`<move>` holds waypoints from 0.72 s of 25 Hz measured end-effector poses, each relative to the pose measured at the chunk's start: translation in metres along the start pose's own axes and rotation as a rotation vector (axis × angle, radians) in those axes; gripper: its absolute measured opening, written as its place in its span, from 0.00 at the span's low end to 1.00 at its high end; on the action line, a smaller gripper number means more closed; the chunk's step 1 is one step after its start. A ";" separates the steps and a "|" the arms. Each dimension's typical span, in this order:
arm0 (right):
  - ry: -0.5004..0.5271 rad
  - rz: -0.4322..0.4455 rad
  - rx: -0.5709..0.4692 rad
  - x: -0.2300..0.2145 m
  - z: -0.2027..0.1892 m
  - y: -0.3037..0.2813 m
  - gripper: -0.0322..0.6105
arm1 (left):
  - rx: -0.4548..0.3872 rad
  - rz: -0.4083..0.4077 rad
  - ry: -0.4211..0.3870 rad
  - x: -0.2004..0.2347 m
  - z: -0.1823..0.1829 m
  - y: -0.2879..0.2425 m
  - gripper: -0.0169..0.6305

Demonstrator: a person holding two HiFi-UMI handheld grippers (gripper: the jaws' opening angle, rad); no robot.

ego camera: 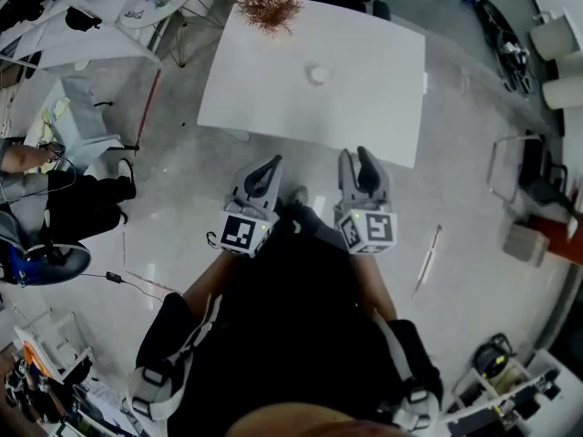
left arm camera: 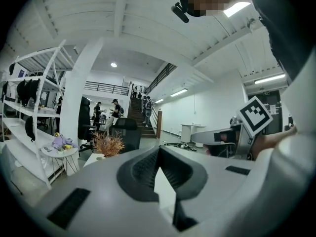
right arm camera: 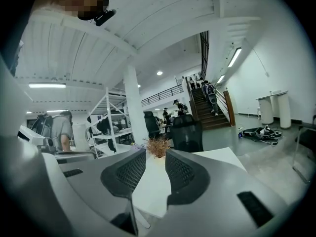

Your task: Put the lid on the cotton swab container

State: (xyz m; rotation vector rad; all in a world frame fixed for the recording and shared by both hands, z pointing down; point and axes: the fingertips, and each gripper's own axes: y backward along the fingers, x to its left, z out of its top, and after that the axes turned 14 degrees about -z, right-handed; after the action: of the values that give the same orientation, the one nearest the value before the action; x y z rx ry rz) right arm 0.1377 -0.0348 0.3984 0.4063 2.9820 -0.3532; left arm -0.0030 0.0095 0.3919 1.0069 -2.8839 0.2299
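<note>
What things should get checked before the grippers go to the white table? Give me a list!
1. Right gripper jaws apart, empty: ok.
2. Left gripper jaws apart: not ok, tips together, nothing held.
3. Small round white thing on the table: ok.
4. Lid or container: cannot tell, too small.
5. Grippers over the table: not ok, both short of its near edge.
6. Dried plant away from it: ok, far corner.
</note>
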 end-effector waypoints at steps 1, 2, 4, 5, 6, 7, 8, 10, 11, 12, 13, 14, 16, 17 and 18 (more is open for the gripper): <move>-0.002 -0.001 0.009 -0.003 -0.001 -0.008 0.23 | 0.012 -0.002 0.002 0.004 -0.003 -0.007 0.03; -0.002 -0.001 0.015 -0.005 -0.001 -0.017 0.23 | 0.020 -0.004 0.005 0.009 -0.005 -0.014 0.03; -0.002 -0.005 0.023 -0.008 -0.004 -0.035 0.23 | 0.032 -0.013 0.008 0.021 -0.010 -0.028 0.03; -0.002 -0.009 0.027 -0.009 -0.006 -0.045 0.23 | 0.040 -0.020 0.009 0.029 -0.015 -0.036 0.03; -0.002 -0.015 0.032 -0.009 -0.010 -0.056 0.23 | 0.050 -0.030 0.013 0.038 -0.020 -0.043 0.03; -0.004 -0.022 0.040 -0.009 -0.014 -0.066 0.23 | 0.060 -0.042 0.021 0.046 -0.027 -0.051 0.03; -0.007 -0.030 0.049 -0.011 -0.018 -0.076 0.23 | 0.071 -0.055 0.031 0.054 -0.033 -0.059 0.03; -0.013 -0.041 0.068 -0.017 -0.022 -0.094 0.23 | 0.089 -0.074 0.030 0.066 -0.041 -0.079 0.03; -0.014 -0.044 0.079 -0.022 -0.023 -0.102 0.23 | 0.101 -0.082 0.015 0.071 -0.044 -0.089 0.03; -0.015 -0.045 0.092 -0.026 -0.025 -0.111 0.23 | 0.115 -0.087 -0.004 0.078 -0.050 -0.100 0.03; -0.015 -0.046 0.108 -0.029 -0.028 -0.122 0.23 | 0.132 -0.090 -0.016 0.087 -0.057 -0.110 0.03; -0.017 -0.047 0.128 -0.030 -0.033 -0.135 0.23 | 0.152 -0.091 -0.019 0.099 -0.067 -0.119 0.03; -0.029 -0.051 0.168 -0.033 -0.046 -0.163 0.23 | 0.201 -0.097 -0.015 0.123 -0.091 -0.139 0.03; -0.038 -0.055 0.186 -0.037 -0.052 -0.176 0.23 | 0.230 -0.102 -0.013 0.132 -0.105 -0.149 0.03; -0.046 -0.060 0.204 -0.042 -0.057 -0.187 0.23 | 0.262 -0.109 -0.015 0.139 -0.118 -0.158 0.03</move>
State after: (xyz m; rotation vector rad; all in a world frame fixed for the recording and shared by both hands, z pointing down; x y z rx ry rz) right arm 0.1222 -0.2068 0.4989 0.3222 2.9279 -0.6676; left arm -0.0100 -0.1786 0.5434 1.2051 -2.8530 0.6068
